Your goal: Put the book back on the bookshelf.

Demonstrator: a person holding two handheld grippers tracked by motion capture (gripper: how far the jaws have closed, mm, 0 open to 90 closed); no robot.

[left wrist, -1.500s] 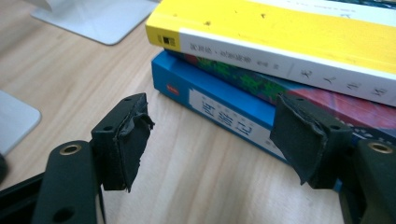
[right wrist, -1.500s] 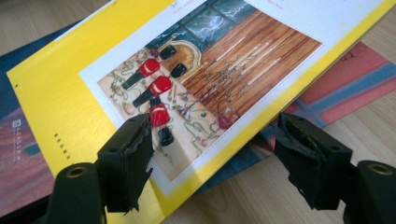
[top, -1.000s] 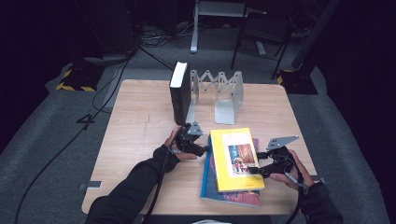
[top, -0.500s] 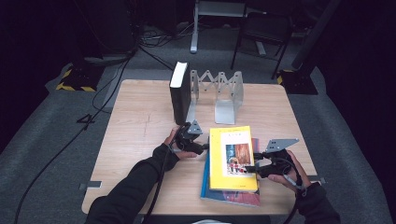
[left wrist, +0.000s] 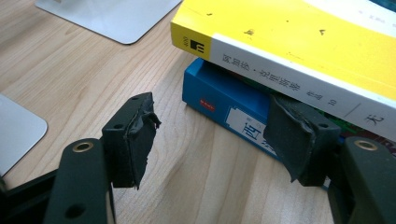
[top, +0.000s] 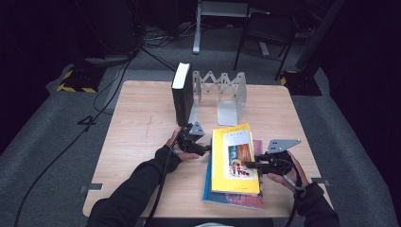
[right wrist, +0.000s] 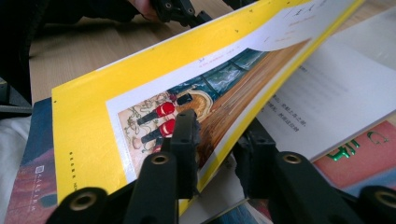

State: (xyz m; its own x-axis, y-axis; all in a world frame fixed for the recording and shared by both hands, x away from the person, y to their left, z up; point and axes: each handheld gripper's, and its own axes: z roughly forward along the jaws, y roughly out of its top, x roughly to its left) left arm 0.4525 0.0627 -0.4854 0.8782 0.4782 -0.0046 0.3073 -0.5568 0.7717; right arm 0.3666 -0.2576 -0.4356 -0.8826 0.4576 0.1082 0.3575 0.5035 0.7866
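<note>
Right gripper [right wrist: 212, 140] pinches yellow book [right wrist: 140, 93] cover edge; left gripper [left wrist: 215, 135] beside spine.

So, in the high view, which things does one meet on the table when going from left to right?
Black book standing upright → left gripper → yellow book on top of the stack → right gripper, shut on the yellow book's cover → the person's right hand.

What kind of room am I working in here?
Probably a lab or studio set up for recording, not a home: a light wooden table stands alone on grey carpet, black cables trail across the floor, and yellow-and-black hazard-striped bases sit in the dark surroundings.
</note>
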